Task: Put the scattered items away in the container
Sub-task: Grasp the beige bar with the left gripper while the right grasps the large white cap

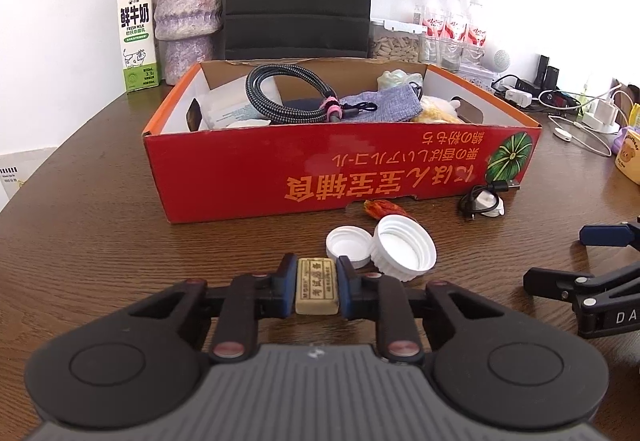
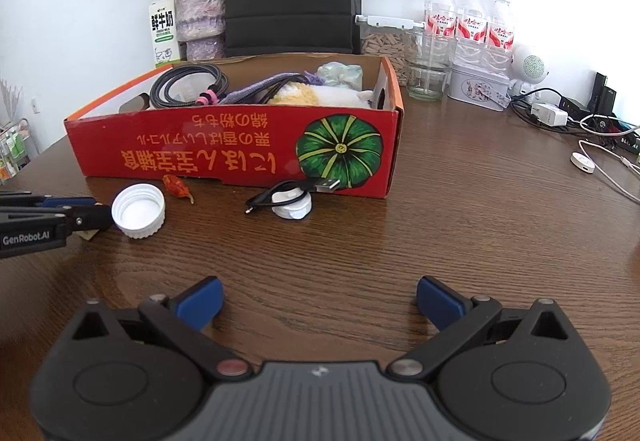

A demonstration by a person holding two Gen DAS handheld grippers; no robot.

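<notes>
At lower centre of the left wrist view, left gripper pinching a beige eraser on the table, just below the red box; right gripper spread, empty.

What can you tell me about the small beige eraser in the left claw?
The eraser is a small beige rectangular block with rounded, worn corners and a printed label with dark characters on its top face. It looks rubbery and slightly grubby. It lies flat, long side pointing away from the camera, low over the brown table. The left claw is shut on it, a blue pad pressing each long side. Two white caps sit just beyond, not touching it.
</notes>
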